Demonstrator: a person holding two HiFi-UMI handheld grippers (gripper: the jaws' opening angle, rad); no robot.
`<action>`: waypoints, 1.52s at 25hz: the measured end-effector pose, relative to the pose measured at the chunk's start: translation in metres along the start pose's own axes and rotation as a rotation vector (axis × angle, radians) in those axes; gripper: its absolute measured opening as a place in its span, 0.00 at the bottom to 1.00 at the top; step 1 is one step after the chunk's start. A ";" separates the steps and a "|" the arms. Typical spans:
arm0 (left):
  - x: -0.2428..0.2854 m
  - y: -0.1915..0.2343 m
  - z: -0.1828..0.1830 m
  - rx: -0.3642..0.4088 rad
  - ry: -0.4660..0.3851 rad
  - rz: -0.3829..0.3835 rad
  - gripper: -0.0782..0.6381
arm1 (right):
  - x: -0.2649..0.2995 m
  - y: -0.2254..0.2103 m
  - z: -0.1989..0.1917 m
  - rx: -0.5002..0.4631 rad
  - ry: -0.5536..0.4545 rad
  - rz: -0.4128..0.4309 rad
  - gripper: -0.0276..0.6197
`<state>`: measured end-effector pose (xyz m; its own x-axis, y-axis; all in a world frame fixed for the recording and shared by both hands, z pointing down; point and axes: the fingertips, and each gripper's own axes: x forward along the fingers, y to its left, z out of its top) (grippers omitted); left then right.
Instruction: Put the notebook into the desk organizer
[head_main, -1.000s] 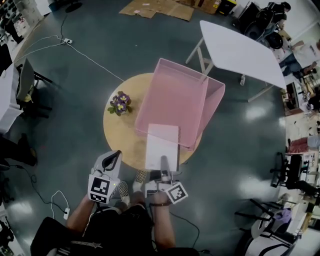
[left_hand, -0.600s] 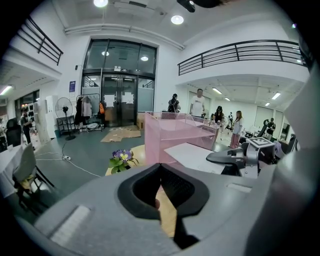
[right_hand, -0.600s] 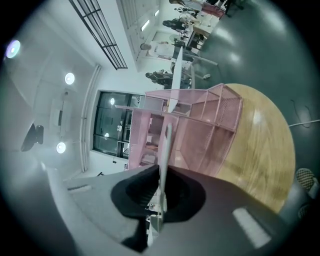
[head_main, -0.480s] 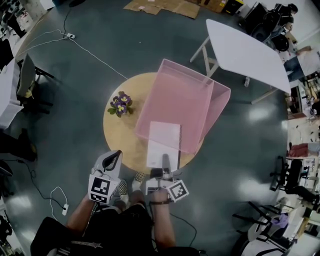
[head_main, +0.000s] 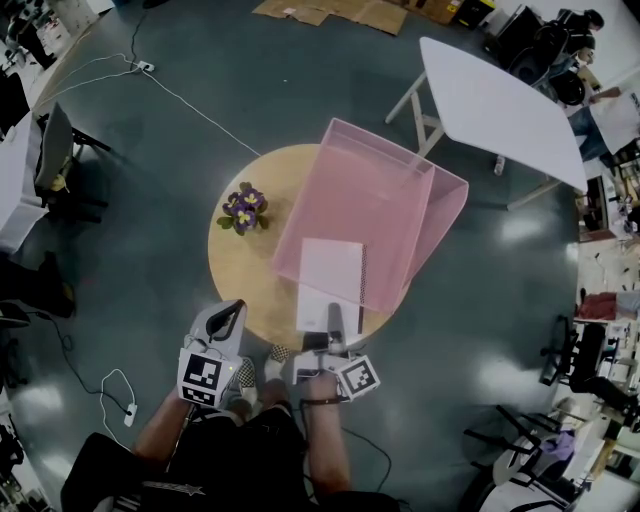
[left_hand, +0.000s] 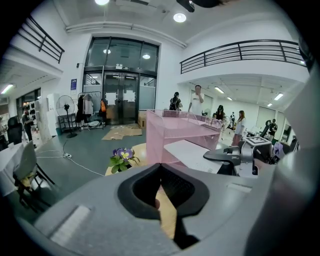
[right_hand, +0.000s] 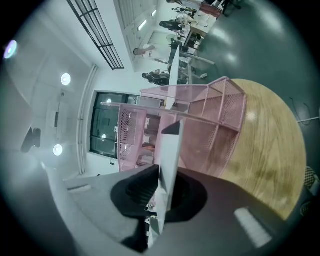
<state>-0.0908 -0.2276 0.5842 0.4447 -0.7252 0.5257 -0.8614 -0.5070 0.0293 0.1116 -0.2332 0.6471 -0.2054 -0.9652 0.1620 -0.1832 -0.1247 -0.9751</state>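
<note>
A pink mesh desk organizer (head_main: 385, 200) lies on the round wooden table (head_main: 250, 270); in the right gripper view the organizer (right_hand: 215, 112) fills the middle. The white notebook (head_main: 330, 275) lies flat with its far half inside the organizer's open front and its near end sticking out. My right gripper (head_main: 334, 322) is shut on that near end; the right gripper view shows the notebook (right_hand: 169, 155) edge-on between the jaws of this gripper (right_hand: 161, 192). At the table's near left edge my left gripper (head_main: 224, 318) is shut and holds nothing, its pads (left_hand: 159, 172) meeting.
A small pot of purple flowers (head_main: 243, 207) stands on the table's left side, also seen as flowers (left_hand: 121, 156). A white folding table (head_main: 500, 100) stands at the far right. My shoes (head_main: 262, 375) are by the table's near edge. Cables (head_main: 170, 110) cross the floor.
The right gripper has pushed the notebook a little farther into the organizer. The left gripper has stayed where it was.
</note>
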 end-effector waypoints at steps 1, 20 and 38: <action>0.000 0.001 -0.001 -0.002 0.001 0.001 0.12 | 0.001 -0.001 0.000 0.000 0.000 -0.003 0.07; -0.009 0.001 -0.006 0.004 -0.002 -0.007 0.12 | -0.003 -0.018 0.003 -0.081 -0.017 -0.113 0.56; -0.074 -0.019 0.003 0.036 -0.107 -0.029 0.12 | -0.067 0.040 -0.018 -0.247 -0.018 -0.014 0.56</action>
<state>-0.1065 -0.1652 0.5420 0.4945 -0.7548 0.4310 -0.8395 -0.5432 0.0119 0.1008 -0.1689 0.5998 -0.1846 -0.9680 0.1700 -0.4153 -0.0800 -0.9062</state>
